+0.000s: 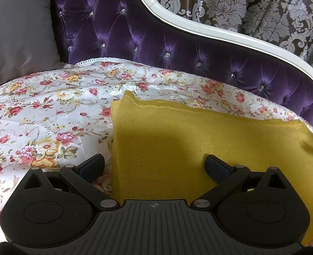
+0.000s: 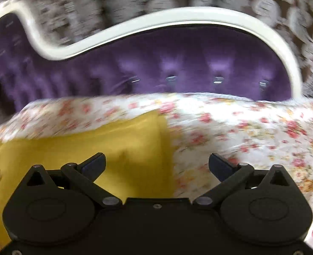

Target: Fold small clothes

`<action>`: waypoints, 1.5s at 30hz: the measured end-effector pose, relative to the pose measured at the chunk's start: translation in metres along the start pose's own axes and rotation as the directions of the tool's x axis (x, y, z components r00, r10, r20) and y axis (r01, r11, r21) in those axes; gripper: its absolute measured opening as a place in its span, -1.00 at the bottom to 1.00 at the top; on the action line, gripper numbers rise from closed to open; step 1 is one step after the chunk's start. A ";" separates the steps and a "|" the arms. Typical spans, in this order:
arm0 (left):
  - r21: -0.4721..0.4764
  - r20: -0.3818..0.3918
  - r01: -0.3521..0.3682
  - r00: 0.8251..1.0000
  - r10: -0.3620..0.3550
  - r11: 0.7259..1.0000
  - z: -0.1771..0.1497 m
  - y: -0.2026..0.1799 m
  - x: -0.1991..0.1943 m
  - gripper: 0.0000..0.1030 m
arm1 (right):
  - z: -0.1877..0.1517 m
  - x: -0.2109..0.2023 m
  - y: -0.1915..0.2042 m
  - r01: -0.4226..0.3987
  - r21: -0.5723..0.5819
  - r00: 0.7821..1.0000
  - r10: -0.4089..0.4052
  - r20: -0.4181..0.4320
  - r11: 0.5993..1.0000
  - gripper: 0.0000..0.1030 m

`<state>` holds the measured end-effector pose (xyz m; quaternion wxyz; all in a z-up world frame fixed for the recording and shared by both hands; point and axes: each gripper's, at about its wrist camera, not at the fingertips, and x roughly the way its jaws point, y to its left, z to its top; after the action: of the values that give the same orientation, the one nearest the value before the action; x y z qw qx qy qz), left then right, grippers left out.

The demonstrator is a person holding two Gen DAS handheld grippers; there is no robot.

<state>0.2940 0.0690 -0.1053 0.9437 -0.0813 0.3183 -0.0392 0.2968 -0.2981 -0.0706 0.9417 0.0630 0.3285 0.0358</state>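
1. Yellow knit garment: lies flat on the floral cover of a sofa, already looking folded into a rough rectangle, with a rolled hem along its far edge and a straight left edge; in the right wrist view, which is blurred, it fills the lower left
2. Left hand-held gripper: fingers spread wide, nothing between them; one finger sits above the floral cover, the other above the knit, so the garment's left edge runs between them; whether the tips touch the cloth cannot be told
3. Right hand-held gripper: likewise wide open and holding nothing, straddling the garment's right edge
4. Handling, judged: a soft, light, limp knit that will sag and stretch when lifted; not fragile, not slippery; layers may slide apart if only the top one is pinched
5. Where to take hold, judged: at the near corners or along the side edges, pinching all layers together, one hand-held gripper per side, then carrying the near edge over to the far hem
6. Surroundings: purple tufted backrest with white frame, grey cushion, damask curtain behind
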 end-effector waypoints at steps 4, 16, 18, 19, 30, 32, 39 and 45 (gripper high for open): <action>0.002 0.000 -0.002 1.000 0.002 1.000 0.000 0.000 0.000 1.00 | -0.019 -0.004 0.036 -0.039 -0.187 0.998 0.029 -0.056 0.982 0.99; 0.013 -0.040 0.000 0.999 0.001 1.000 0.007 -0.002 0.001 0.99 | -0.063 -0.035 0.013 -0.079 -0.150 0.990 0.060 -0.131 0.985 0.99; -0.001 -0.084 -0.004 0.996 0.004 1.000 0.013 -0.003 -0.001 0.98 | -0.064 -0.034 0.013 -0.080 -0.149 0.989 0.060 -0.132 0.986 0.99; -0.016 -0.104 0.002 0.995 -0.003 1.000 0.015 -0.004 -0.006 0.98 | -0.064 -0.034 0.014 -0.081 -0.149 0.989 0.061 -0.133 0.986 1.00; 0.138 -0.128 0.095 0.989 -0.077 0.986 -0.013 -0.079 -0.050 0.98 | -0.065 -0.035 0.012 -0.088 -0.143 0.990 0.071 -0.121 0.986 1.00; 0.173 -0.142 0.089 0.988 -0.064 0.981 -0.023 -0.092 -0.049 0.98 | -0.065 -0.035 0.012 -0.089 -0.142 0.990 0.072 -0.120 0.986 1.00; 0.208 -0.097 0.034 0.995 -0.014 0.978 -0.058 -0.109 -0.054 0.98 | -0.065 -0.035 0.012 -0.094 -0.141 0.990 0.077 -0.120 0.985 1.00; 0.207 -0.071 0.013 0.997 0.002 0.978 -0.060 -0.114 -0.057 0.99 | -0.066 -0.036 0.012 -0.100 -0.133 0.990 0.085 -0.115 0.986 1.00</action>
<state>0.2099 -0.0434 -0.0978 0.9351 0.0181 0.3454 -0.0776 0.2274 -0.2843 -0.0979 0.9218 0.0105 0.3728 0.1057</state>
